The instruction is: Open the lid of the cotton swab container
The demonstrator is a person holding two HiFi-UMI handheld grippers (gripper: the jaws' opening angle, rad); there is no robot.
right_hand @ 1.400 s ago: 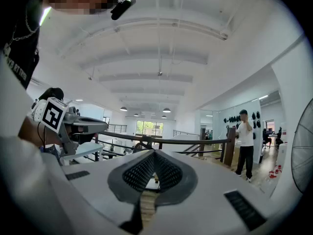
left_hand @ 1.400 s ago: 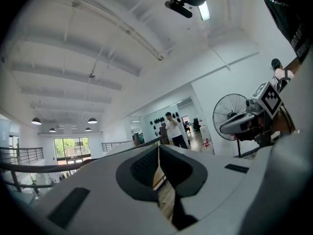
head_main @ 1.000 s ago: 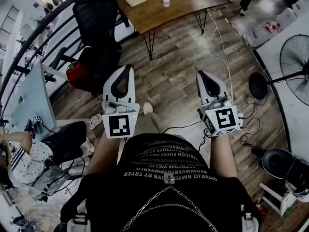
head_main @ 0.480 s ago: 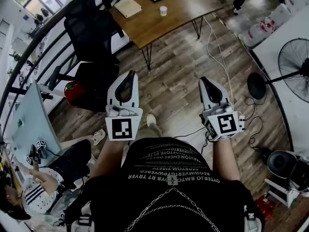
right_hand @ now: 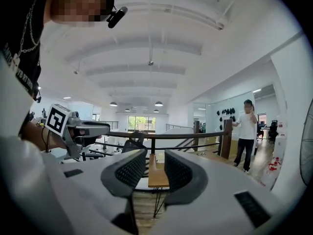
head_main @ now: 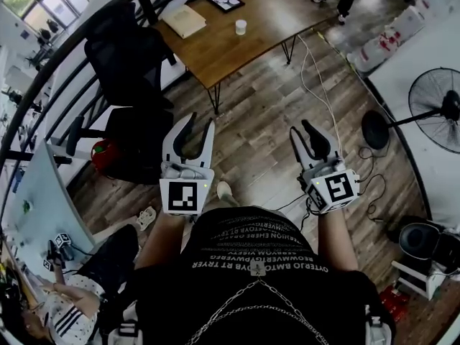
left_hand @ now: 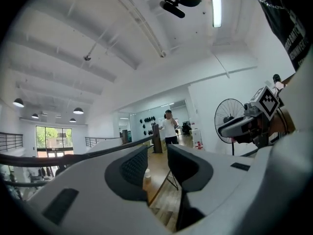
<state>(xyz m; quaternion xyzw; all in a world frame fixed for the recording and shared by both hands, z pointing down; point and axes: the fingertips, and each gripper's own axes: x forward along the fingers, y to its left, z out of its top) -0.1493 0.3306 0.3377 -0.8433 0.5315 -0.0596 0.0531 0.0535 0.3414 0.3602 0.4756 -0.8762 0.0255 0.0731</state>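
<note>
White container [head_main: 241, 26], head and left gripper views

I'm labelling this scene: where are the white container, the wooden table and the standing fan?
white container [head_main: 241, 26]: head view, its middle.
wooden table [head_main: 244, 51]: head view, bare top.
standing fan [head_main: 430, 95]: head view, its grille.

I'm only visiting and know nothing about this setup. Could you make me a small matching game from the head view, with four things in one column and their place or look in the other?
Things:
1. small white container
2. pale book
3. office chair
4. fan

Place or look:
A. lying at the left end of the wooden table
B. far right, on a round base
C. standing near the middle of the table
D. black, on the floor left of the table

Pairs: 1-C, 2-A, 3-D, 4-B
</note>
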